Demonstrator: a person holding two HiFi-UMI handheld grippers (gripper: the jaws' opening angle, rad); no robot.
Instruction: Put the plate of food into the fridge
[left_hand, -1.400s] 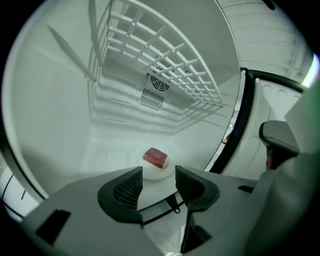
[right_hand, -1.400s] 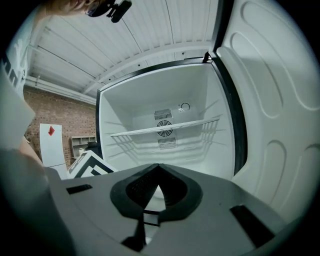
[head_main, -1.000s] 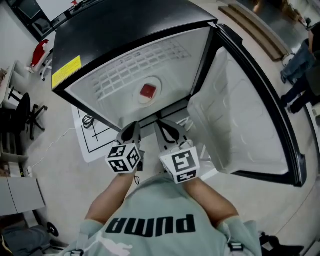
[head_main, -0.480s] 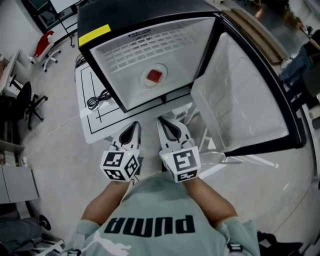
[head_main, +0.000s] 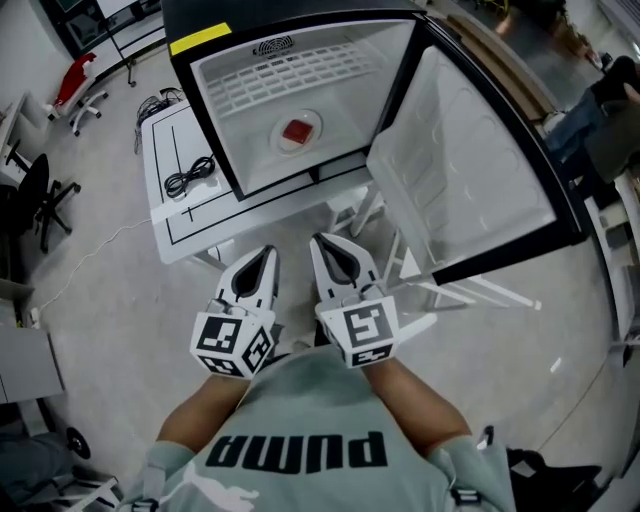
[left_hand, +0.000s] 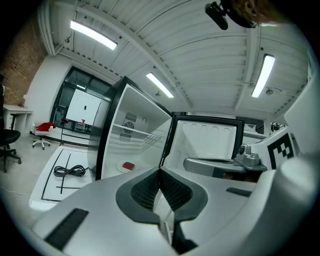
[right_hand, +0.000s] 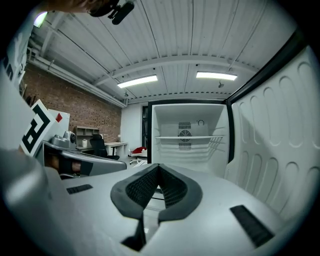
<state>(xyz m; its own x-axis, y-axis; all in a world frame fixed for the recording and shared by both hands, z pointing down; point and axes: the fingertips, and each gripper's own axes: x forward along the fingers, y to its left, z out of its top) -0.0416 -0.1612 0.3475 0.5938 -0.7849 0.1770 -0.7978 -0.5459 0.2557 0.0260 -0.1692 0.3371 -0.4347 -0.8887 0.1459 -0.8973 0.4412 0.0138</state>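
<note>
Red food plate (head_main: 297, 131) seemingly hidden from right gripper view

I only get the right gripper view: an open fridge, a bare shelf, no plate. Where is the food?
Observer: The head view shows the plate on the floor of the fridge, below the shelf, with red food on it.
Operator: Is the other gripper holding anything?
Observer: No. The left gripper has its jaws together with nothing between them.
Operator: Anything beside the fridge?
Observer: A coiled black cable lies on the white table to its left.
</note>
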